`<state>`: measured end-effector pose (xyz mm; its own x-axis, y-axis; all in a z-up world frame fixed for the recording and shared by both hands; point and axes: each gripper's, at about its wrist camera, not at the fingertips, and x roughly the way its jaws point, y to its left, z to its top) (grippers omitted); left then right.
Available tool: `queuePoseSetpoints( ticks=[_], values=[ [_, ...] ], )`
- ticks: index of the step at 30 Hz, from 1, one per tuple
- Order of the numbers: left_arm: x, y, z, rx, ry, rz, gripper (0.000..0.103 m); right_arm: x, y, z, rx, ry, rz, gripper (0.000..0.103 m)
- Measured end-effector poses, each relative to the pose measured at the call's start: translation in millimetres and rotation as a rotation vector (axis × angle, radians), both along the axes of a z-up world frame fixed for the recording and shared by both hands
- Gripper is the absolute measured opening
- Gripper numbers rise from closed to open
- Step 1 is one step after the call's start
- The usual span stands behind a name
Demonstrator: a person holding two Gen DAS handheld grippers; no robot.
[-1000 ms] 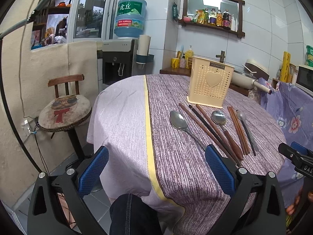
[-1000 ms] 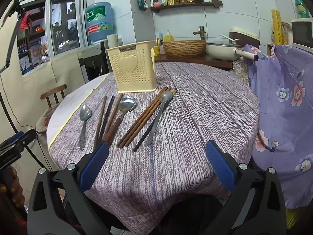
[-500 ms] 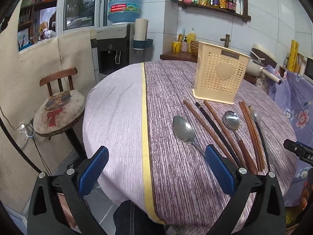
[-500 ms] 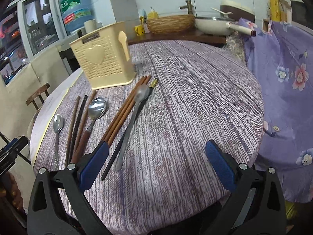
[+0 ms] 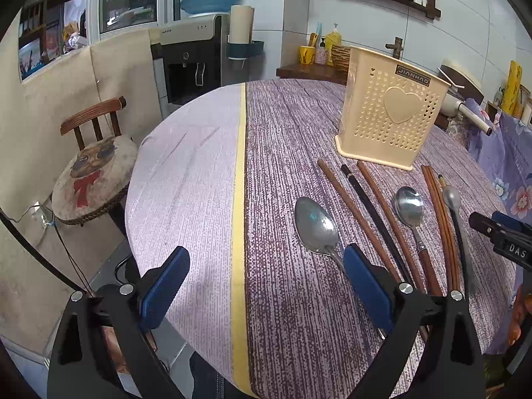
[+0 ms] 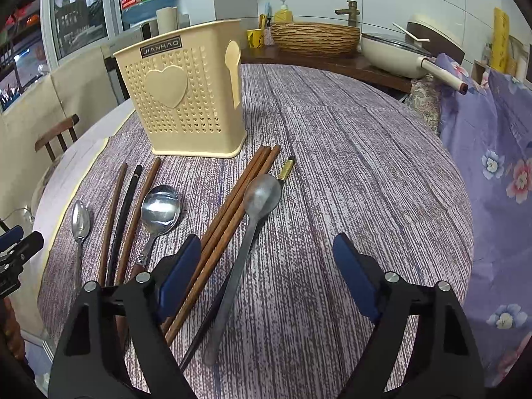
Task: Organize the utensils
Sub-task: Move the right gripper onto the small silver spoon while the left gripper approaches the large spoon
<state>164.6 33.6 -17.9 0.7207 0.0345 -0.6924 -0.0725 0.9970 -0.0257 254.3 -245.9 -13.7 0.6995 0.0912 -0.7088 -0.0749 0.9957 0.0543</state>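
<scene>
Two grippers, lower frame: left gripper (image 5: 266, 286) and right gripper (image 6: 266, 272), jaws wide, just been closing, nothing gripped. Mid-frame on tablecloth (image 6: 349, 183): spoons (image 6: 161, 209), chopsticks (image 6: 229, 212) in row. Beyond, upright: cream utensil holder (image 6: 183, 99).

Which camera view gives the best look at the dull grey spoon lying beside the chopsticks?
The right wrist view: the grey spoon lies central, bowl and whole handle visible on the tablecloth. In the left wrist view it sits near the right edge, smaller, its handle end hidden behind the left gripper.
</scene>
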Motion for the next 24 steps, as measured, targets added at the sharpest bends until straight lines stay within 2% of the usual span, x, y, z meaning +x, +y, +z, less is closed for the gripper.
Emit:
queuePoseSetpoints(
  ticks=[4,11,15,20,24],
  values=[
    [6,0,-2,-0.004,0.011,0.001,0.086,2,11,5,0.009,-0.018,0.038,0.079],
    [14,-7,-7,0.005,0.037,-0.016,0.083,14,13,-5,-0.052,0.013,-0.009,0.076],
    [19,-10,-9,0.008,0.049,-0.021,0.082,19,15,-14,-0.076,0.046,0.002,0.066],
    [20,-12,-10,0.001,0.050,-0.026,0.082,28,18,-21,-0.120,0.069,0.001,0.065],
    [19,-12,-10,-0.004,0.050,-0.028,0.082,36,17,-23,-0.129,0.075,-0.004,0.059]
  ],
)
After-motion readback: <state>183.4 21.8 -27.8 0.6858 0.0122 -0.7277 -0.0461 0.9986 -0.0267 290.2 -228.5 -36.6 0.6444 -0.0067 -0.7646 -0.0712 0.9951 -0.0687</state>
